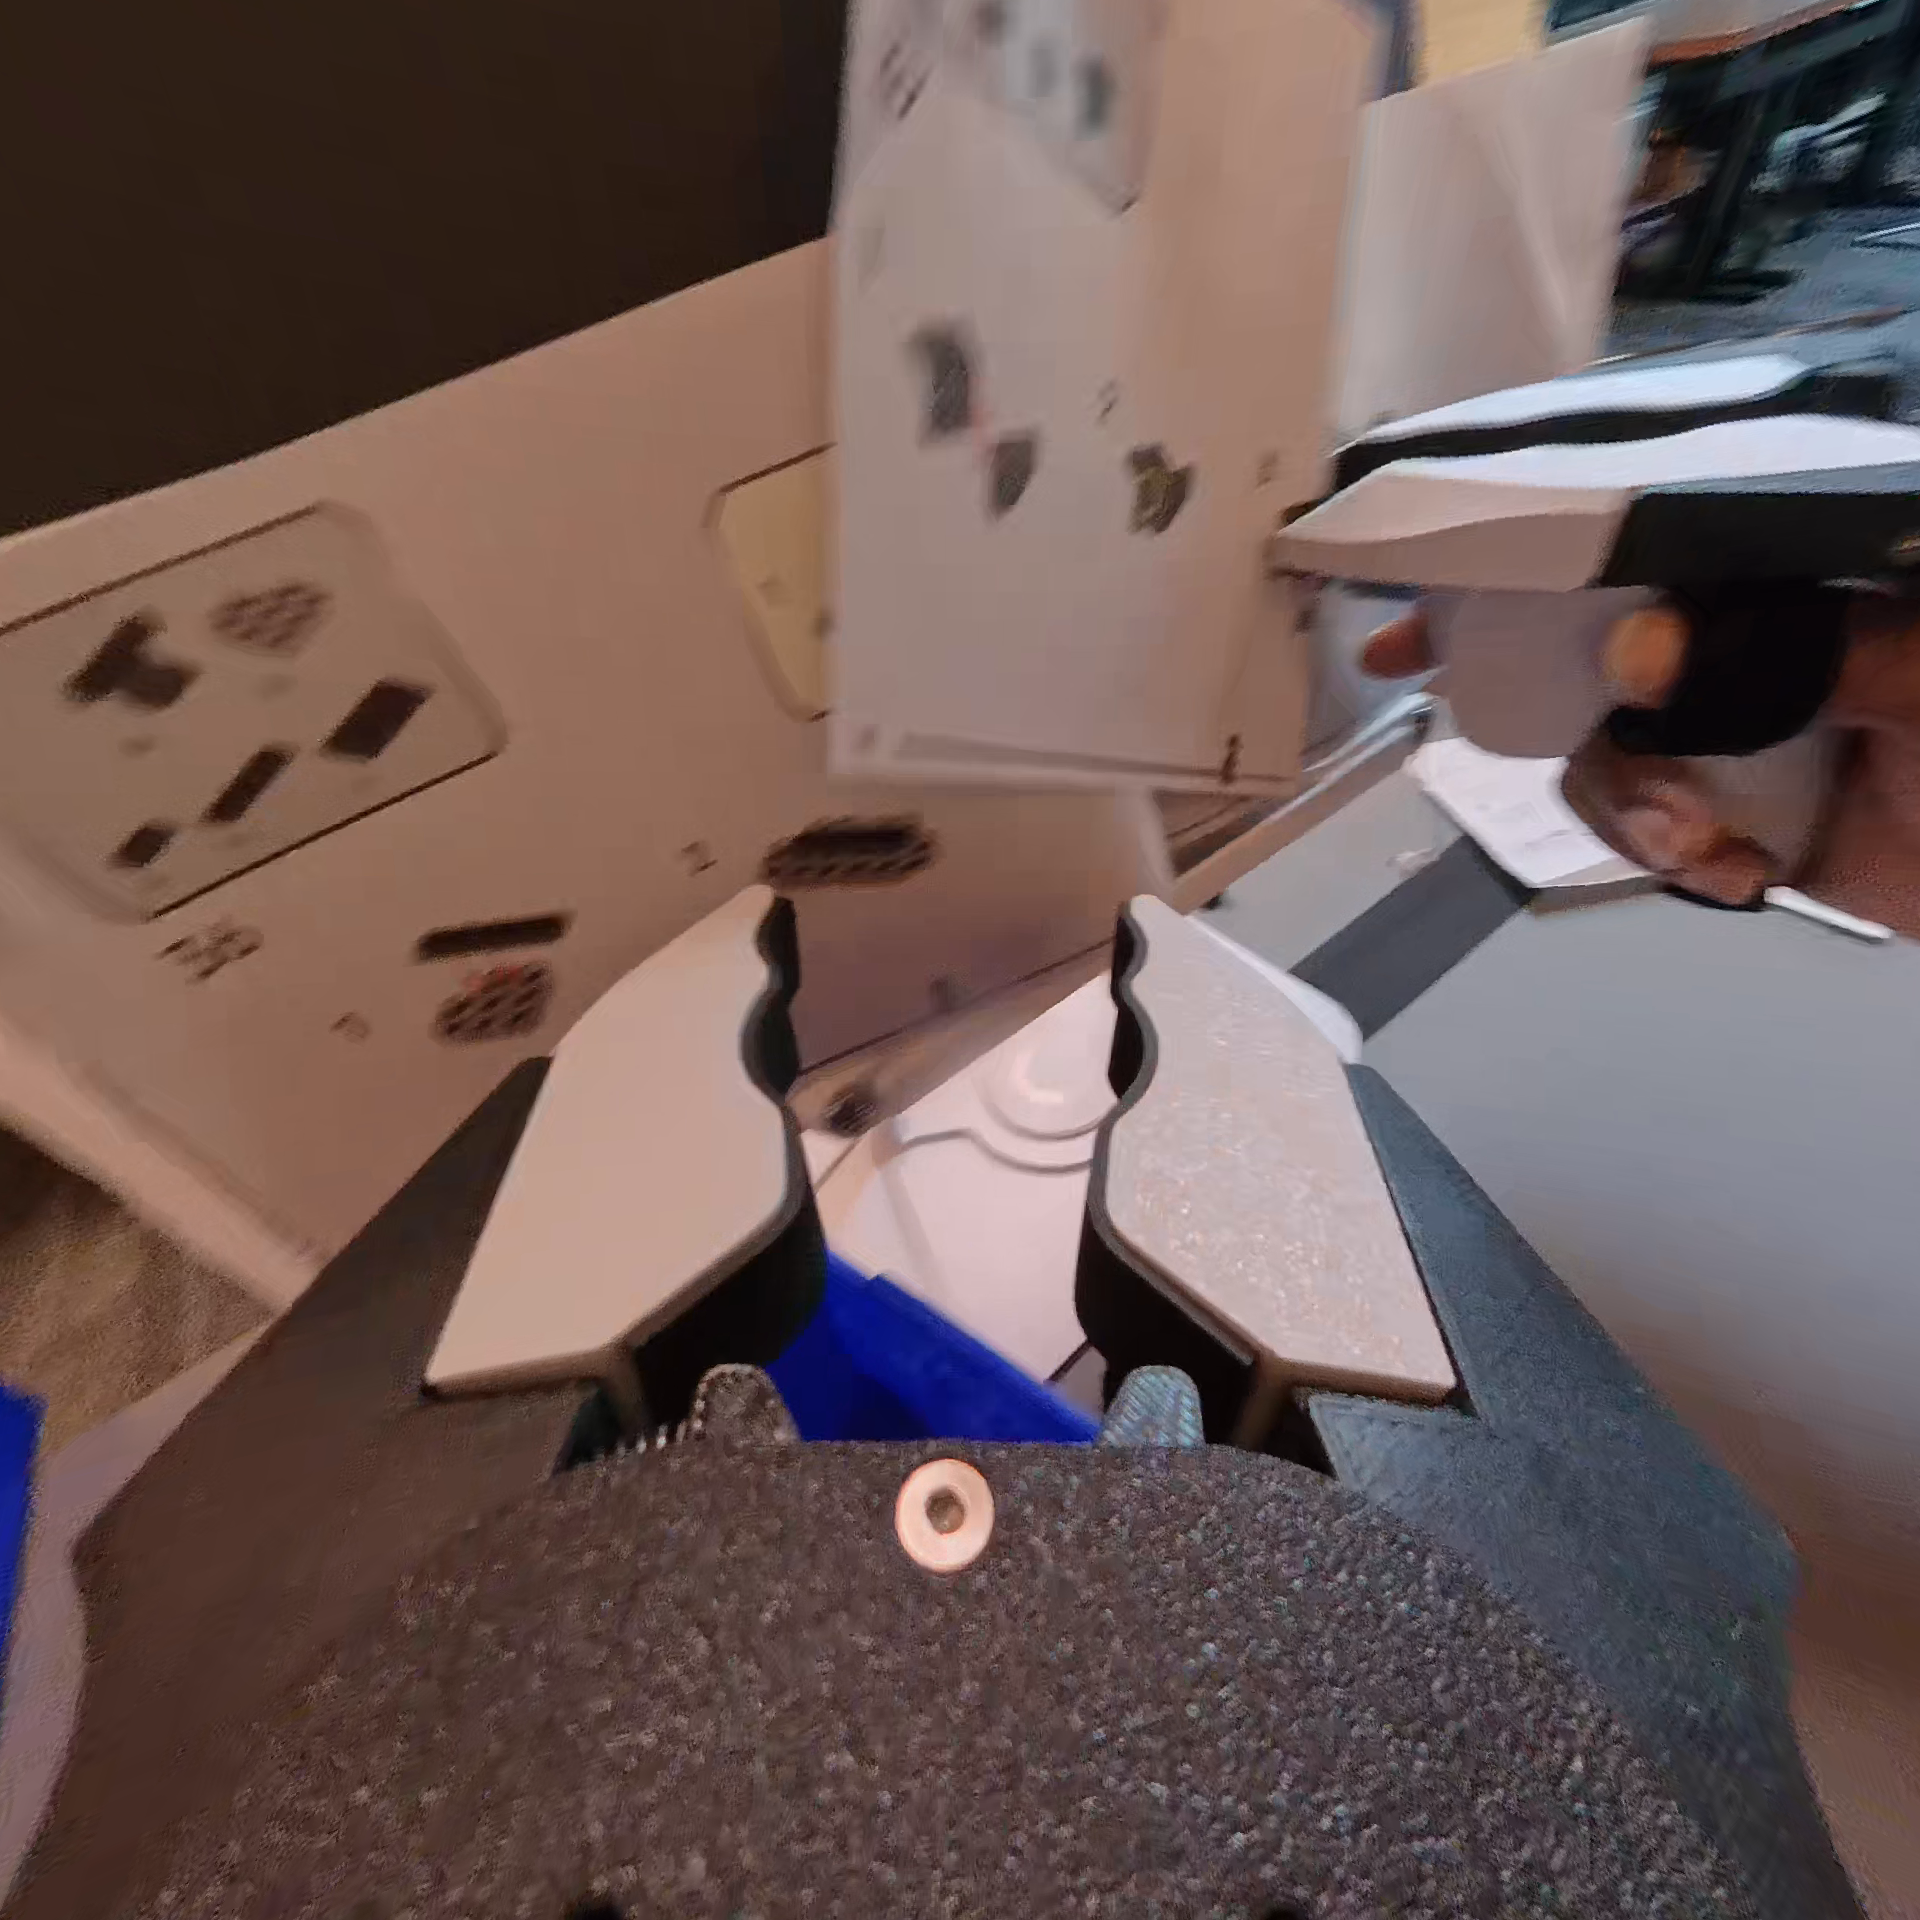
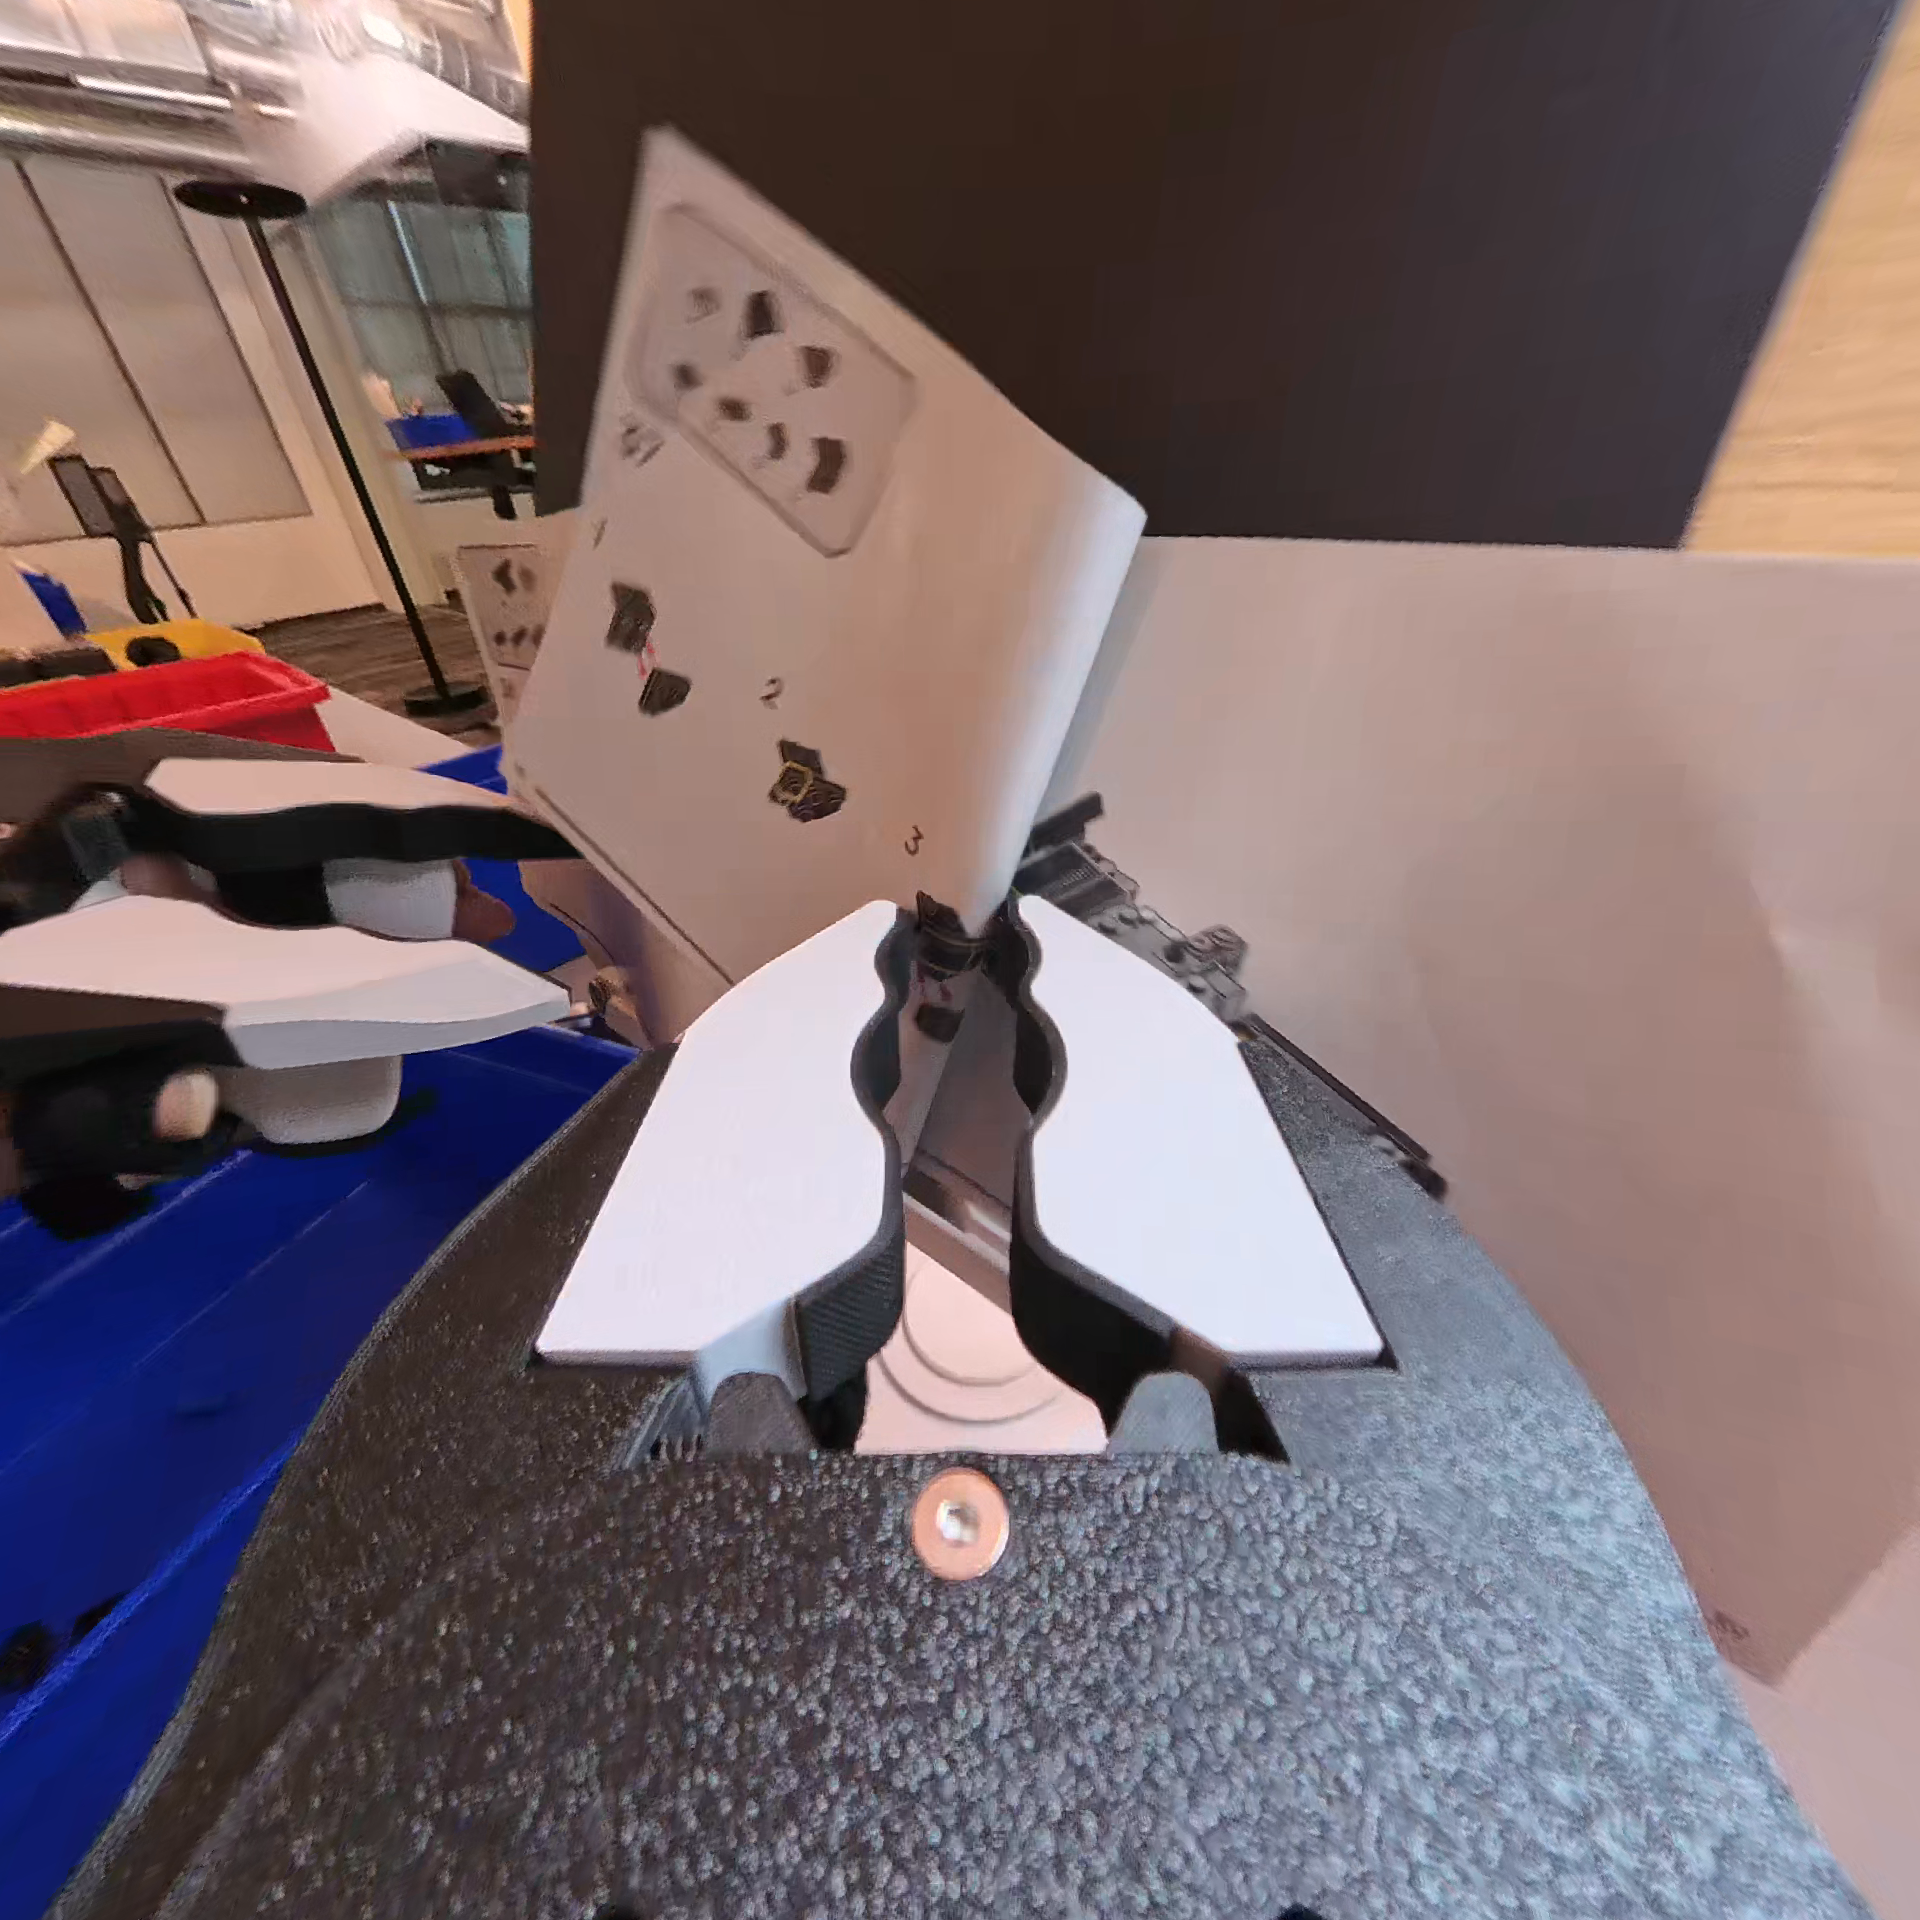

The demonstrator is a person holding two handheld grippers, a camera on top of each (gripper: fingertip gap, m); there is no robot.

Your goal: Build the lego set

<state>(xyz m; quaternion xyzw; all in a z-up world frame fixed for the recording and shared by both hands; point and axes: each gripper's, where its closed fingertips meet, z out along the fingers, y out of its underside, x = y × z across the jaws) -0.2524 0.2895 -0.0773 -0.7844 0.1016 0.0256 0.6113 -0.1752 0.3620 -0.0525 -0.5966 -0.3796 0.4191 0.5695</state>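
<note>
My right gripper (image 2: 961, 914) is shut on the lower corner of a white folded booklet (image 2: 831, 644) printed with small dark pictures, and holds it upright in the air. In the left wrist view the booklet (image 1: 1060, 582) hangs at upper centre, with the right gripper (image 1: 1314, 509) pinching its right edge. My left gripper (image 1: 951, 935) is open and empty, just below and left of the booklet. In the right wrist view it (image 2: 566, 920) shows at the left, jaws apart, close to the booklet's lower left edge.
A large white cardboard panel (image 1: 436, 665) with printed pictures stands behind, and its plain side (image 2: 1455, 935) shows at the right. A blue bin (image 2: 208, 1351) lies below left, a red bin (image 2: 166, 696) farther off. A white moulded insert (image 1: 997, 1143) lies under the fingers. A dark circuit-board part (image 2: 1143, 925) lies behind the booklet.
</note>
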